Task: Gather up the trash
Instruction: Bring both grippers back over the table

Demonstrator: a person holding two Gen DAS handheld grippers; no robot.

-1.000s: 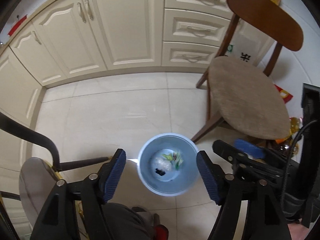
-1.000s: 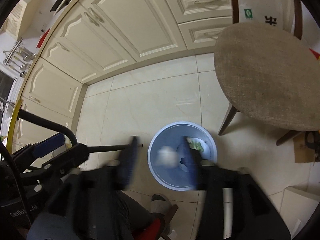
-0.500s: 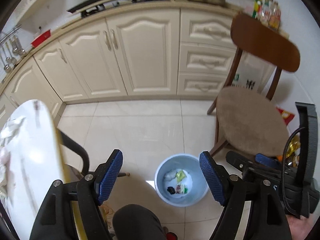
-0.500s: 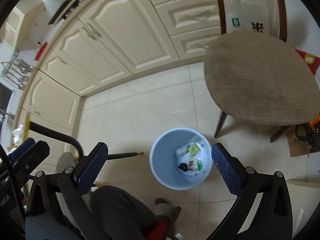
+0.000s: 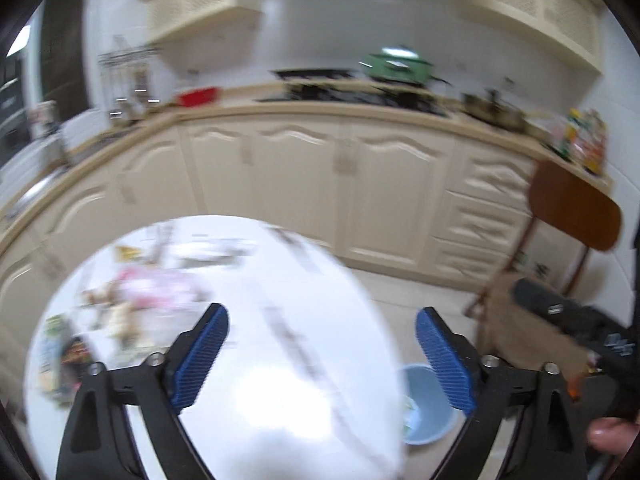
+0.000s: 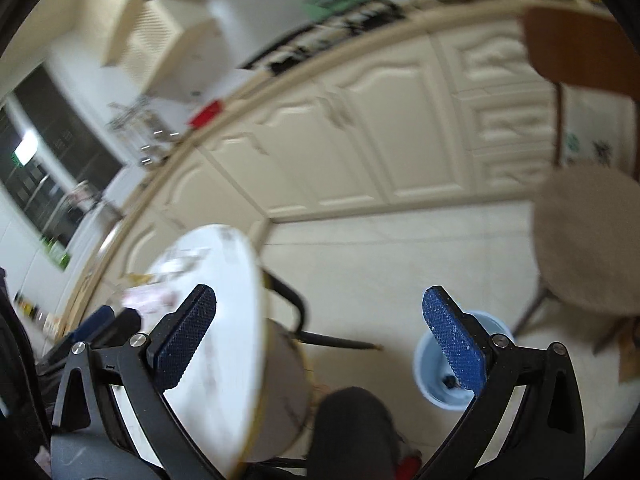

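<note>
1. my left gripper (image 5: pixel 320 356) is empty and its jaws are opening, nearly at full spread, with nothing between the blue pads. my right gripper (image 6: pixel 320 344) stands wide apart and is empty too.

2. what changed: a second ago both of us hung right over the pale blue bin (image 6: pixel 452 364), looking straight down into it. now i look across the round white table (image 5: pixel 280 360), and the bin sits low on the floor just beside the table's edge, to my right.

3. what that means: i judge the last drop is done and we are heading back for more. a few scraps show inside the bin, so part of the job is finished.

4. the remaining trash (image 5: pixel 132 300) lies on the far left part of the table, a blurred scatter of wrappers and pinkish paper. i cannot tell the pieces apart.

5. other differences: the kitchen counter (image 5: pixel 360 100) and its green pot (image 5: pixel 396 66) now fill the upper view, where earlier only lower cabinet doors showed. the wooden chair (image 6: pixel 580 216) sits off to the right, and the whole picture is smeared.
</note>
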